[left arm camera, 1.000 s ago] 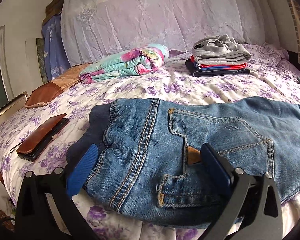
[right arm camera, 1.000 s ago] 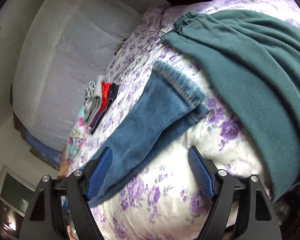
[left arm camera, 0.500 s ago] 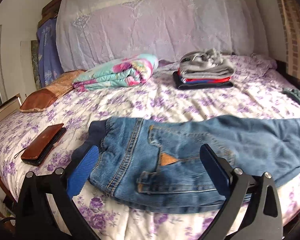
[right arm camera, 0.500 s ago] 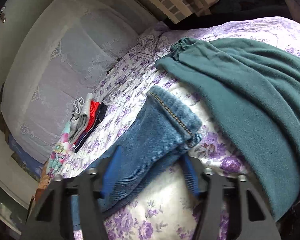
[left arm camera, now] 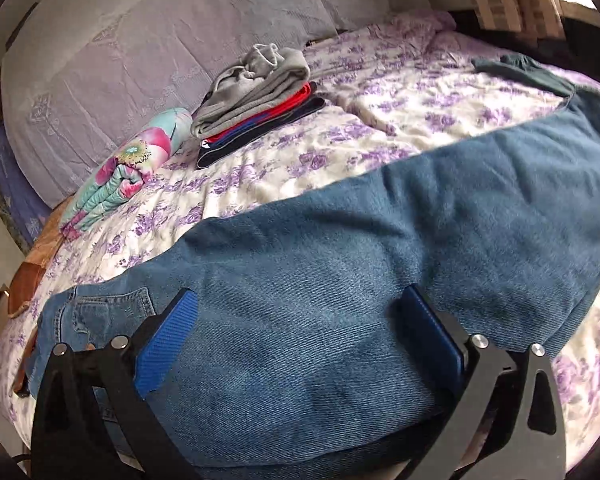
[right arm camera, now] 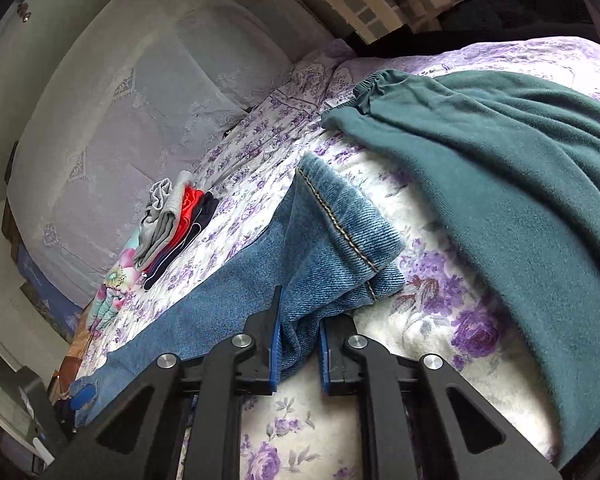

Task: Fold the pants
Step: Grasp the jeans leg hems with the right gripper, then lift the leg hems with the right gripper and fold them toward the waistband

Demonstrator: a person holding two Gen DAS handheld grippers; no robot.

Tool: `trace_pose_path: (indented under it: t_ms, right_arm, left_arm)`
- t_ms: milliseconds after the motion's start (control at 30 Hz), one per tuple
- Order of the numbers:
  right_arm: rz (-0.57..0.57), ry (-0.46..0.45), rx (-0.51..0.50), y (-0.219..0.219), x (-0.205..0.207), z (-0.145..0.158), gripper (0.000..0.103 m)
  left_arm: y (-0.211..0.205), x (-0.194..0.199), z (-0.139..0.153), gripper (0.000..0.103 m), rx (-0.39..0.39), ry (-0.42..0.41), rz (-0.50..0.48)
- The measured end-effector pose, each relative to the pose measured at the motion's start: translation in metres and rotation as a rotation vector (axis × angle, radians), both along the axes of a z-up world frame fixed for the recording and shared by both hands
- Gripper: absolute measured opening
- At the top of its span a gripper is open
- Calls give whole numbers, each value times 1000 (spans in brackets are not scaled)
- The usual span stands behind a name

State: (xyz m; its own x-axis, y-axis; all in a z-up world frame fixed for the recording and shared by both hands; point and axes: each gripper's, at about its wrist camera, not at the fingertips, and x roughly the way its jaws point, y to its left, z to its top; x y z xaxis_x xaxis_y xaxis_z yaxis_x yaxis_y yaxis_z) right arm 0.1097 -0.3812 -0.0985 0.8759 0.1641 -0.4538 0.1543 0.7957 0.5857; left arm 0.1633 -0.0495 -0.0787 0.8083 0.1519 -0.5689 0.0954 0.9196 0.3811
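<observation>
Blue jeans [left arm camera: 380, 240] lie stretched across the near side of the purple-flowered bed [left arm camera: 400, 120], waist and back pocket at the left. My left gripper [left arm camera: 296, 320] hovers over the middle of the leg, open, its blue pads [left arm camera: 168, 344] wide apart with denim below them. In the right wrist view the jeans [right arm camera: 236, 280] end in a stitched hem [right arm camera: 352, 232]. The jaws of my right gripper [right arm camera: 298, 344] are closing there, and a bunched fold of denim just behind the hem is pinched between the pads.
Dark green fleece pants [right arm camera: 520, 180] lie spread right of the hem. A stack of folded clothes [left arm camera: 256, 96] and a rolled floral blanket [left arm camera: 128, 172] sit near the lilac headboard [left arm camera: 140, 60]. A brown cushion [left arm camera: 28, 280] is at the far left edge.
My left gripper has slid right along the jeans, from the waist and pocket to the leg, still open. The right jaws have gone from wide apart to pinching the denim near the hem.
</observation>
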Motion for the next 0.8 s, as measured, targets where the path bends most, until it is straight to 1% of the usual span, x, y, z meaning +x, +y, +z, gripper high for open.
trace_pose_path:
  t_ms: [67, 100, 167, 200, 300, 367, 400, 433, 500, 567, 633, 700, 733, 767, 800]
  right_arm:
    - [-4, 1, -16, 2, 2, 1, 13]
    - [-6, 4, -15, 2, 2, 2, 13]
    - [-3, 4, -12, 2, 3, 6, 15]
    - [-1, -1, -19, 3, 3, 9, 15]
    - [-2, -29, -82, 11, 2, 25, 15]
    - [-1, -61, -160, 26, 2, 41, 15]
    - [5, -80, -207, 36, 3, 50, 15]
    - [18, -100, -258, 49, 5, 60, 15]
    - [63, -139, -357, 79, 9, 78, 15]
    - [124, -180, -471, 118, 12, 93, 15]
    - [201, -229, -603, 165, 11, 103, 15]
    - [295, -274, -717, 212, 9, 105, 15]
    - [352, -288, -762, 236, 9, 102, 15]
    - [409, -288, -803, 259, 10, 96, 15]
    - [472, -267, -856, 283, 13, 86, 15]
  left_arm:
    - [8, -3, 4, 99, -49, 33, -14]
    - [18, -6, 5, 99, -104, 44, -24]
    - [42, -20, 11, 99, -198, 32, -15]
    - [54, -30, 14, 99, -225, 14, -4]
    - [114, -67, 24, 99, -294, -80, 97]
    - [158, -87, 27, 99, -372, -95, 171]
    - [181, -97, 28, 99, -430, -95, 208]
    - [202, -106, 29, 99, -486, -99, 240]
    - [235, -120, 34, 99, -571, -120, 282]
    - [257, -128, 41, 99, -597, -145, 318]
    - [280, -134, 45, 99, -594, -165, 387]
    - [304, -133, 46, 99, -600, -148, 461]
    - [316, -135, 45, 99, -619, -137, 489]
    - [329, -137, 44, 99, -654, -132, 510]
    - [338, -140, 43, 99, -691, -134, 523]
